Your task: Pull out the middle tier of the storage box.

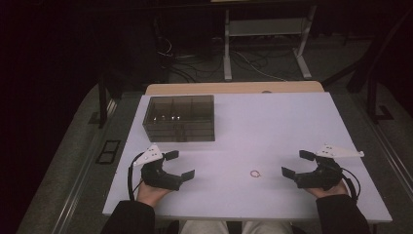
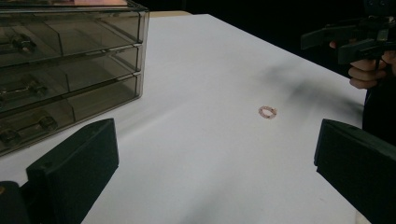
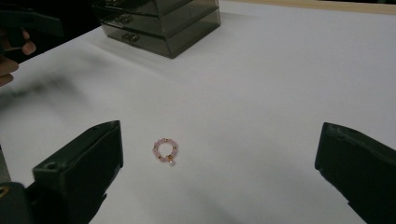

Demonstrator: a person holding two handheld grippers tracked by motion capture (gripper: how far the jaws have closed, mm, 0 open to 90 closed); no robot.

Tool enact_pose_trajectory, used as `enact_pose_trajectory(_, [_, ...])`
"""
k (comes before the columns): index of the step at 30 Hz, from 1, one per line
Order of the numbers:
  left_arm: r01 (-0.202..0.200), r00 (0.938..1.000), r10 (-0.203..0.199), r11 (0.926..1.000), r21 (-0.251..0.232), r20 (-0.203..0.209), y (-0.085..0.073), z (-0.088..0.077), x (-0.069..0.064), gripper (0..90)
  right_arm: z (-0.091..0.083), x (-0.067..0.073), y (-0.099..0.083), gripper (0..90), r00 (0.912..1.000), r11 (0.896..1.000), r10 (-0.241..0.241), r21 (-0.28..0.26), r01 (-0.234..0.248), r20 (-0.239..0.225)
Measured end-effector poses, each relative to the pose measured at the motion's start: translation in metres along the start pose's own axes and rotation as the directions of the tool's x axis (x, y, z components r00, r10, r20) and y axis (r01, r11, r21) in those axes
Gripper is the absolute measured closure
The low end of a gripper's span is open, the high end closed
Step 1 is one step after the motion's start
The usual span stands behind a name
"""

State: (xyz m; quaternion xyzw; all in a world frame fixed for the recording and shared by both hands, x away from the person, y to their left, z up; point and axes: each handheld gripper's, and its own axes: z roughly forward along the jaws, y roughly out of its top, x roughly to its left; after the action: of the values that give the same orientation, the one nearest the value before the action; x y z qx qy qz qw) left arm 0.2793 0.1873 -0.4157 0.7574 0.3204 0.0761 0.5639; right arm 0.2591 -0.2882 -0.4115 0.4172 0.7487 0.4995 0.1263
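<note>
In the left gripper view the drawer box (image 2: 70, 70) is cut off at the left edge, and the small items behind its smoky fronts are too dim to identify. In the high view the bead ring (image 1: 255, 173) is too small to show detail. The person's forearms leave that view at the bottom edge.

The left hand-held gripper (image 2: 215, 172) has its jaws spread wide over the white surface (image 2: 201, 60), nothing between them. A small pink beaded ring (image 2: 267, 112) lies ahead; a smoky drawer box (image 2: 70, 65) stands at left, the right hand-held gripper (image 2: 345, 39) at upper right.
</note>
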Motion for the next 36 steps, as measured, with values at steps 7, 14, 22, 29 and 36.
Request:
enact_pose_trajectory(7, [-0.003, 1.0000, 0.003, 1.0000, -0.001, -0.004, 0.000, -0.001, 0.000, 0.0, -0.001, 0.001, 0.000, 0.4, 1.0000, 1.000, -0.005, 0.004, 0.005, 0.004])
enact_pose_trajectory(14, [0.005, 1.0000, -0.005, 1.0000, -0.001, -0.006, 0.000, -0.003, -0.001, 0.0, -0.001, 0.000, 0.000, 0.4, 1.0000, 1.000, -0.004, 0.004, 0.004, 0.001])
enact_pose_trajectory(22, [0.019, 0.9998, -0.019, 0.9998, 0.007, -0.005, 0.000, -0.005, -0.004, 0.0, -0.002, 0.001, -0.001, 0.4, 1.0000, 1.000, -0.004, 0.009, 0.004, 0.006])
enact_pose_trajectory(29, [0.043, 0.9990, -0.042, 0.9990, 0.011, -0.016, 0.003, -0.012, -0.005, 0.0, -0.002, 0.000, -0.001, 0.4, 0.9999, 1.000, -0.007, 0.010, 0.007, 0.008])
enact_pose_trajectory(36, [0.050, 0.9987, -0.050, 0.9980, 0.039, -0.009, 0.005, -0.013, -0.006, 0.0, -0.002, 0.001, 0.000, 0.4, 0.9998, 1.000, -0.015, 0.016, 0.015, 0.013])
